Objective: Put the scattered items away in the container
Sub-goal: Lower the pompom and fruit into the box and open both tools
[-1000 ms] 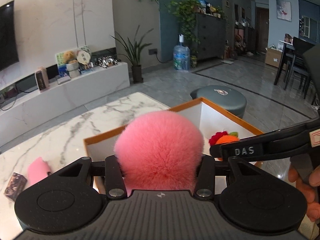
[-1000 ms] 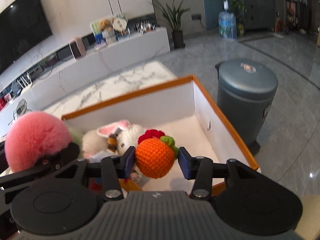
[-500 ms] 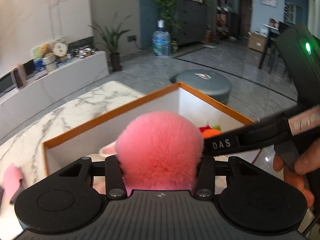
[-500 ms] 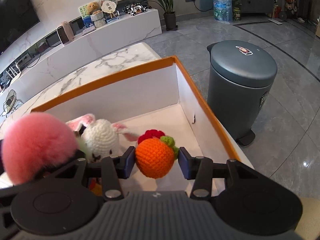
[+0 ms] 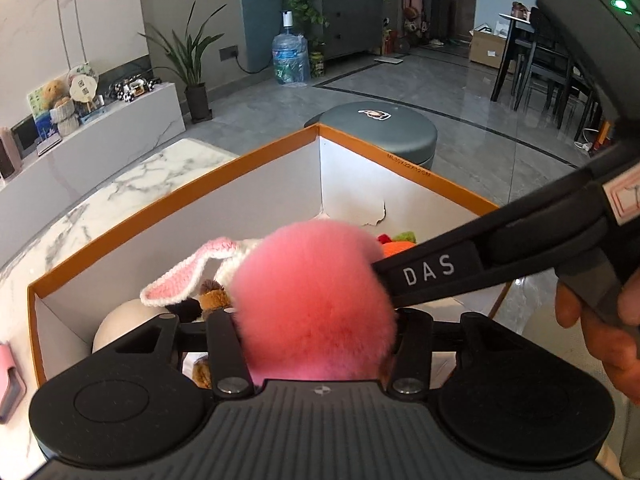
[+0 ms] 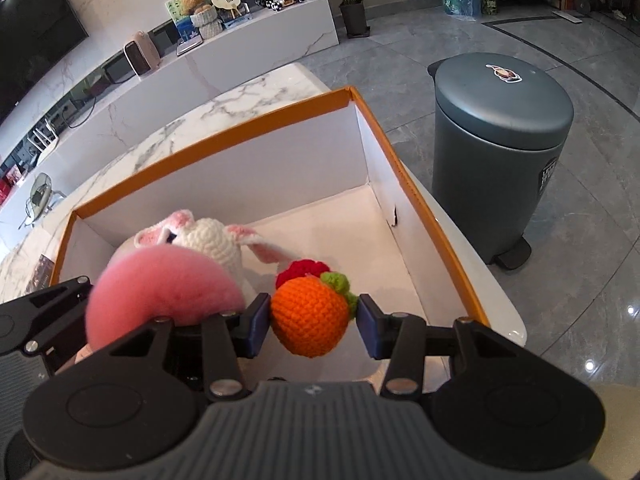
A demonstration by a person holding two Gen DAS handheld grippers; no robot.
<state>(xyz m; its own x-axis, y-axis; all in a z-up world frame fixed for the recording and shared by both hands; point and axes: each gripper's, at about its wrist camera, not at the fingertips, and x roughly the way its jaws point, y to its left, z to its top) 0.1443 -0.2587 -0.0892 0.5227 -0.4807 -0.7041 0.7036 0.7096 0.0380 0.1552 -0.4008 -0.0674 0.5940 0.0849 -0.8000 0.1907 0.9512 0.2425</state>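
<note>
My left gripper [image 5: 316, 320] holds a fluffy pink pompom [image 5: 312, 288] over the orange-rimmed white box [image 5: 200, 200]. Its jaws are opening, and the fur still fills the gap between them. My right gripper [image 6: 312, 322] is shut on an orange crocheted fruit [image 6: 308, 308] with a green leaf, low inside the box [image 6: 224, 132]. The pompom [image 6: 160, 292] hangs close to its left. A white crocheted bunny [image 6: 212, 244] with pink ears lies in the box, with a red crocheted piece [image 6: 302, 270] beside it. One right finger [image 5: 428, 272] crosses the left wrist view.
A grey pedal bin [image 6: 500, 140] stands on the floor right of the box. The box sits on a marble table [image 6: 240, 96]. A pink item [image 5: 8, 372] lies on the table left of the box. A person's hand [image 5: 600, 328] grips the right tool.
Both grippers have moved forward and down over the box with their toys. The box interior and the bunny now show much closer. The pompom sits looser between the left jaws.
</note>
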